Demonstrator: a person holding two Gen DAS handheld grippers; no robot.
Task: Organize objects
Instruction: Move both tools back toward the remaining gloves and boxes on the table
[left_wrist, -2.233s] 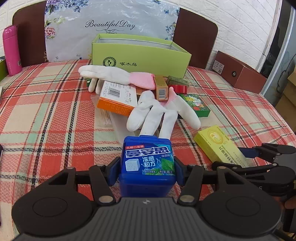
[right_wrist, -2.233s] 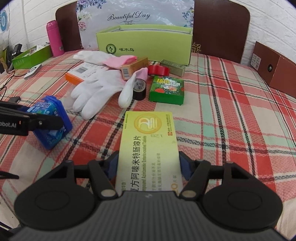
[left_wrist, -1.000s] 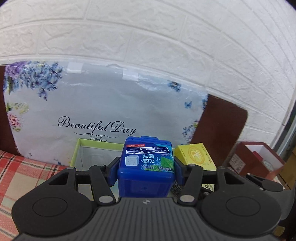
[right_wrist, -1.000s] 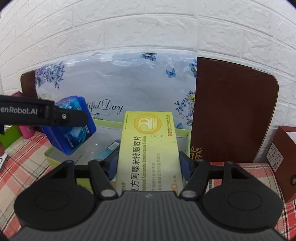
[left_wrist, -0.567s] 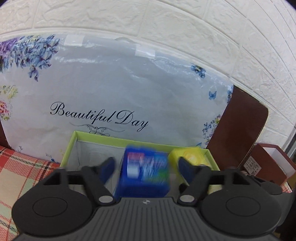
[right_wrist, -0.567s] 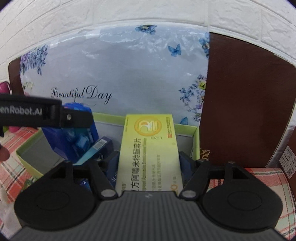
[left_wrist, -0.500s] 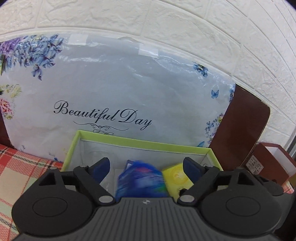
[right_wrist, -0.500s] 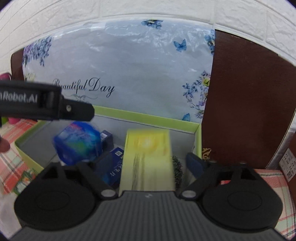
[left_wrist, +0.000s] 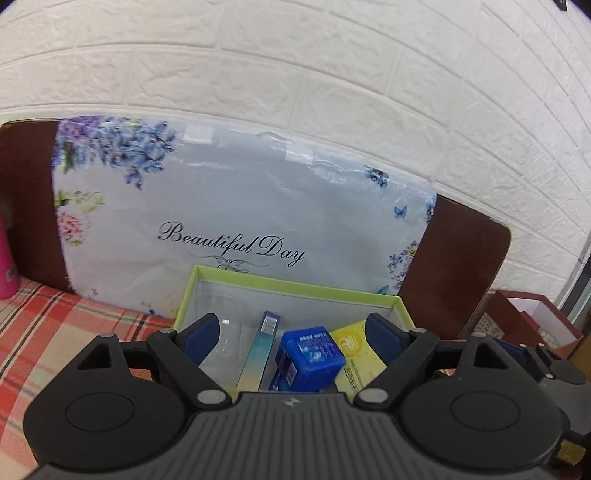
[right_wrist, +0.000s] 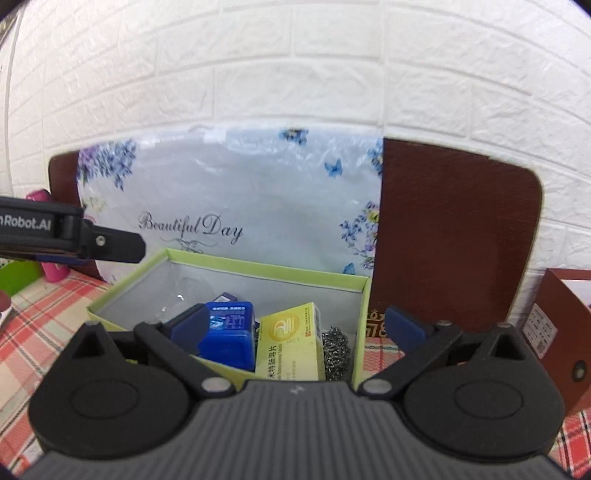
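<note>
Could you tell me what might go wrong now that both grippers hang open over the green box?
1. The blue gum box lies tilted on other items in the green box, so it may shift or tip.
2. The yellow medicine box leans against the steel scourer and could slide.
3. The left gripper and right gripper, jaws just opened, may clip the rim on withdrawal.

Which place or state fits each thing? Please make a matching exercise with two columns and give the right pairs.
Things:
1. blue box
2. yellow box
3. steel scourer
4. pink bottle

Places:
A. on the plaid cloth, outside the green box
B. in the green box, at its right wall
C. in the green box, between two others
D. in the green box, left of the yellow one

Pairs: 1-D, 2-C, 3-B, 4-A
</note>
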